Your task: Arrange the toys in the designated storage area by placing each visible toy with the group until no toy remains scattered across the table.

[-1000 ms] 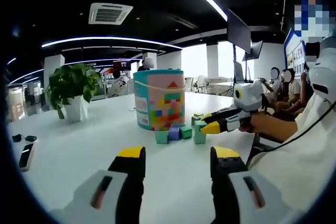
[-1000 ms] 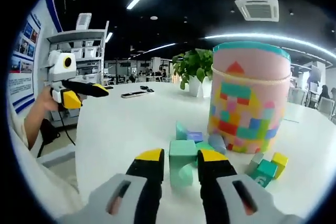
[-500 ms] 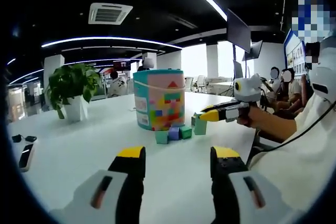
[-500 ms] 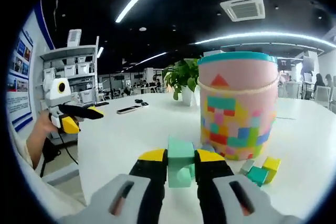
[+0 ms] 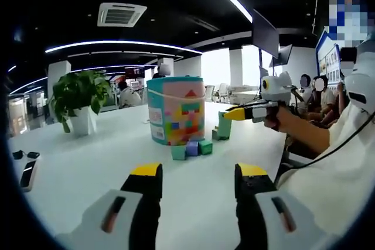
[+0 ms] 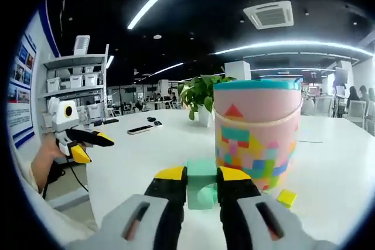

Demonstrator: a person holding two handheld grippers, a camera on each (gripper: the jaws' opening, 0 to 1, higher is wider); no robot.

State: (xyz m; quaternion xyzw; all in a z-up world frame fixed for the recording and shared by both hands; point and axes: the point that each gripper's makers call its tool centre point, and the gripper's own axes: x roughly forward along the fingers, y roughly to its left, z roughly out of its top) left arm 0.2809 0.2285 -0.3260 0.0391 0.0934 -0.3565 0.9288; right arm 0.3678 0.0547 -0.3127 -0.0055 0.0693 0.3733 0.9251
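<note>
A mint-green arch block (image 6: 202, 183) is clamped between the closed jaws of the right tool (image 6: 202, 175) and is held off the white surface (image 6: 140, 150), in front of the colourful toy bucket (image 6: 256, 132). In the left gripper view the same block (image 5: 224, 126) is seen raised beside the bucket (image 5: 176, 109), gripped by the right tool (image 5: 235, 113). The left tool (image 5: 198, 174) is held with its jaws wide apart and nothing between them, above the surface (image 5: 88, 162). Three small blocks (image 5: 192, 149), green, purple and green, are lined up just in front of the bucket's base. A yellow block (image 6: 286, 197) is seen on the surface near the bucket. A potted plant (image 5: 82, 100) is set further back.
</note>
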